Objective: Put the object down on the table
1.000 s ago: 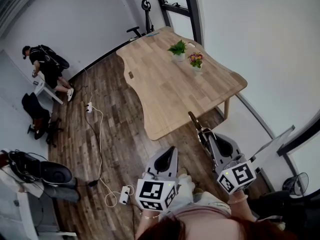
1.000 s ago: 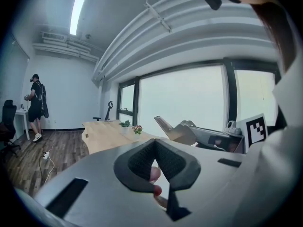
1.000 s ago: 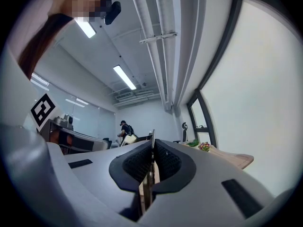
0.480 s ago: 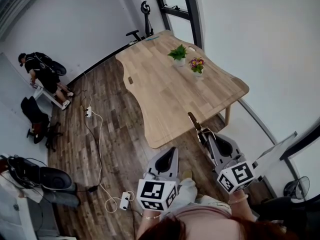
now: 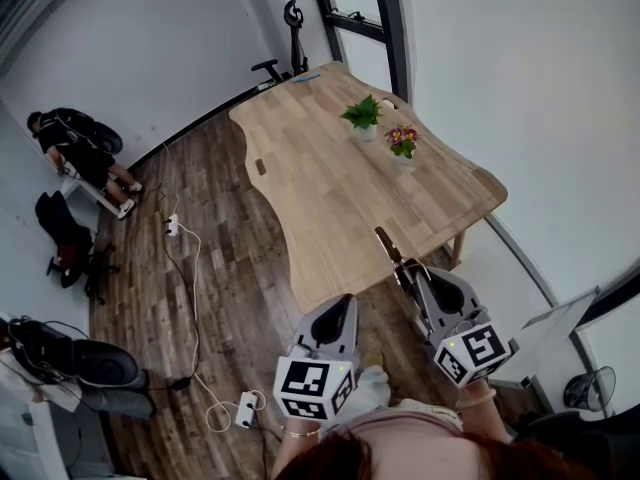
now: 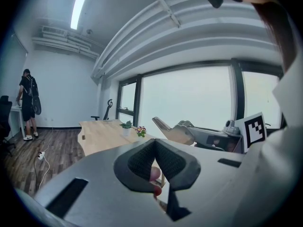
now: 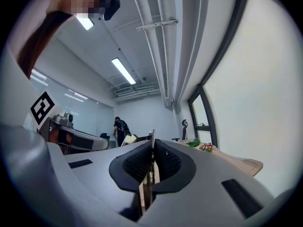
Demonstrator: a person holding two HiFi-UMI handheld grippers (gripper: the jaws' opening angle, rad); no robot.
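Observation:
My right gripper [image 5: 412, 280] is shut on a thin flat tan object [image 5: 388, 246] that sticks out past its jaws toward the wooden table [image 5: 340, 183]. In the right gripper view the object's thin edge [image 7: 152, 138] stands upright between the closed pads. The left gripper view shows the same object [image 6: 166, 130] from the side, held in the air. My left gripper [image 5: 343, 303] is shut with nothing between its pads [image 6: 142, 159]. Both grippers hover above the wood floor, short of the table's near edge.
A green pot plant [image 5: 362, 115] and a flower pot [image 5: 403, 140] stand on the table's far right part. A cable and power strip [image 5: 245, 408] lie on the floor at left. A person [image 5: 75, 148] bends over a small desk far left. An office chair [image 5: 75, 363] stands at the lower left.
The table and plants have shifted slightly right and nearer in the head view. The person at far left has moved further left. Both grippers stay shut in the same spots.

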